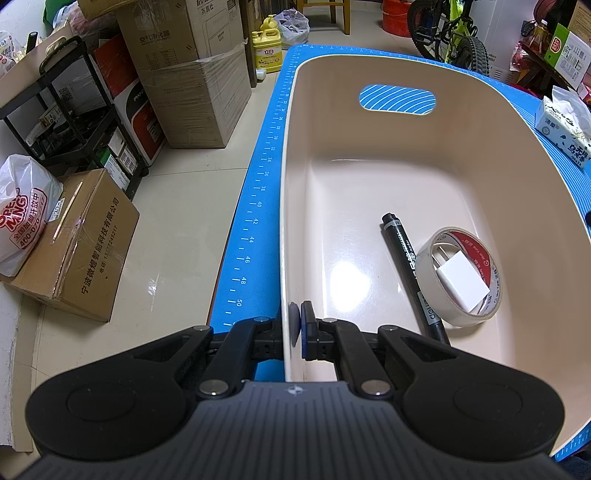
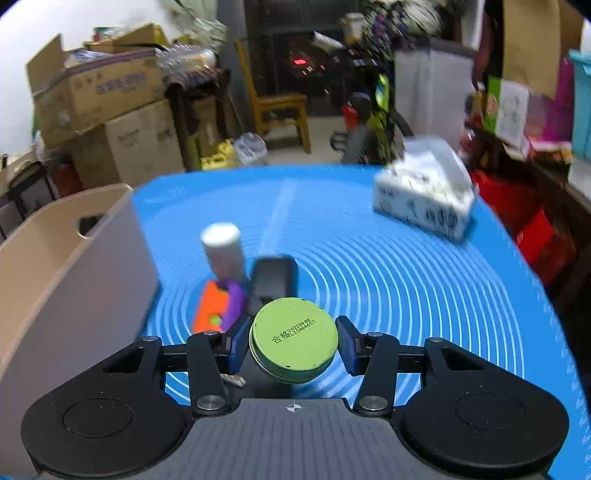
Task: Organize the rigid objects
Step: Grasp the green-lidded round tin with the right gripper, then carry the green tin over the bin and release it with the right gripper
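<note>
My left gripper point(image 1: 297, 325) is shut on the near left rim of the cream bin point(image 1: 424, 147). Inside the bin lie a black marker point(image 1: 410, 269) and a roll of white tape point(image 1: 461, 277) with a white charger plug point(image 1: 461, 284) in its hole. My right gripper point(image 2: 293, 341) is shut on a round green tin point(image 2: 293, 338), held off the blue mat point(image 2: 406, 277). Beyond the tin stand a white cylinder point(image 2: 223, 249), an orange and purple toy point(image 2: 218, 306) and a black box-like object point(image 2: 273, 280). The bin's outer wall point(image 2: 66, 266) is on the left.
A tissue pack point(image 2: 424, 195) lies at the mat's far right, also the tissue pack point(image 1: 565, 125) right of the bin. Cardboard boxes point(image 1: 184, 74), a black rack point(image 1: 74, 110), yellow jugs point(image 1: 267, 44) and a bicycle point(image 1: 450, 33) crowd the floor around the table.
</note>
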`<state>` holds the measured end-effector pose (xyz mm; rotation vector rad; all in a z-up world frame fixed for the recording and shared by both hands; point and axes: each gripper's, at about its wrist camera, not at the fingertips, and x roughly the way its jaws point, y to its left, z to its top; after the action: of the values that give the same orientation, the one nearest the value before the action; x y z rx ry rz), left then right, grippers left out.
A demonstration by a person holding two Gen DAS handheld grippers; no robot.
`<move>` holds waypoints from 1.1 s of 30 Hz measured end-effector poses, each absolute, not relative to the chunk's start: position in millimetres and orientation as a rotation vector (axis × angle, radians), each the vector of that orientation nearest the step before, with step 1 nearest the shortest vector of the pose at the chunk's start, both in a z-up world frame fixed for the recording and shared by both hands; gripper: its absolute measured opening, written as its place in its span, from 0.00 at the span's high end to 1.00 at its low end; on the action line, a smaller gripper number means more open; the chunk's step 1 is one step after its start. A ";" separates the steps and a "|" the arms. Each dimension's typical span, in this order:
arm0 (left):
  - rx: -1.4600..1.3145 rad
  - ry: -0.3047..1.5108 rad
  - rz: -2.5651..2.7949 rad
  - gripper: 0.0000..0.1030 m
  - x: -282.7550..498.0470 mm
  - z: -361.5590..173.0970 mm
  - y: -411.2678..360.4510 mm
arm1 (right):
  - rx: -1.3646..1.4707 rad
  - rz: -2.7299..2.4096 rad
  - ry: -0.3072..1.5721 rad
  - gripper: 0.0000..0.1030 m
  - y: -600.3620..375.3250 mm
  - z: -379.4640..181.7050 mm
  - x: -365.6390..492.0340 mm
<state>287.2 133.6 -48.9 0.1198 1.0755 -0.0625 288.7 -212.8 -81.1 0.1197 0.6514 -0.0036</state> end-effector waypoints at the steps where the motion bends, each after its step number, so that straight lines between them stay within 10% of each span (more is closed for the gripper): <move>1: 0.120 1.076 -0.062 0.93 287.3 -48.9 133.7 | 0.109 0.005 0.633 0.47 -209.6 -73.9 288.1; 33: 0.120 1.075 -0.063 0.93 287.3 -49.2 133.5 | -0.238 0.427 0.562 0.47 -16.7 -8.2 320.7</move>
<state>287.3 133.5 -49.2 0.1201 1.0749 -0.0626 320.7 -16.7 -8.2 -0.2382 0.5618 0.4272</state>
